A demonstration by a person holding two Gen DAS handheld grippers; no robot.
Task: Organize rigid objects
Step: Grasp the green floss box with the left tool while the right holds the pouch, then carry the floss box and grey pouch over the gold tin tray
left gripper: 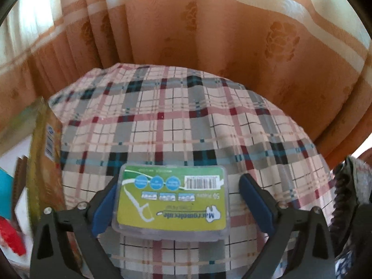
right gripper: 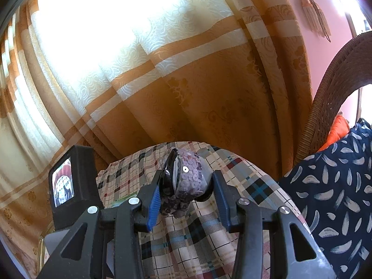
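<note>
Together, the two wrist views cover one table draped in a plaid tablecloth (left gripper: 176, 121), backed by an orange and cream curtain (left gripper: 209, 34).

Left wrist view: the left gripper (left gripper: 179, 200) stands unclenched around a clear plastic floss-pick box (left gripper: 172, 200) that lies flat on the cloth near the camera. The left blue pad (left gripper: 104, 207) is at or just beside the box's left edge; whether it touches cannot be told. The right pad (left gripper: 255, 200) stands clearly apart from the box. The green label faces up and reads upside down from this side: "Macromolecule", "50" and a barcode are legible, beside a drawing of a floss pick; the smaller print is too blurred to read. A yellow carton (left gripper: 44, 153) stands at the table's left edge, its print unreadable.

Right wrist view only: the right gripper (right gripper: 186, 183) is clamped on a grey sequinned pouch (right gripper: 188, 176) held above the cloth, with a glossy black object (right gripper: 167, 179) pressed against its left side. A black camera block with a small lit screen (right gripper: 63, 182) rises at the left. At the right are a wicker chair (right gripper: 334, 88), a navy cushion with pale feather marks (right gripper: 330, 190) and an orange cushion (right gripper: 337, 130). A tassel (right gripper: 311, 11) hangs on the pink wall.
</note>
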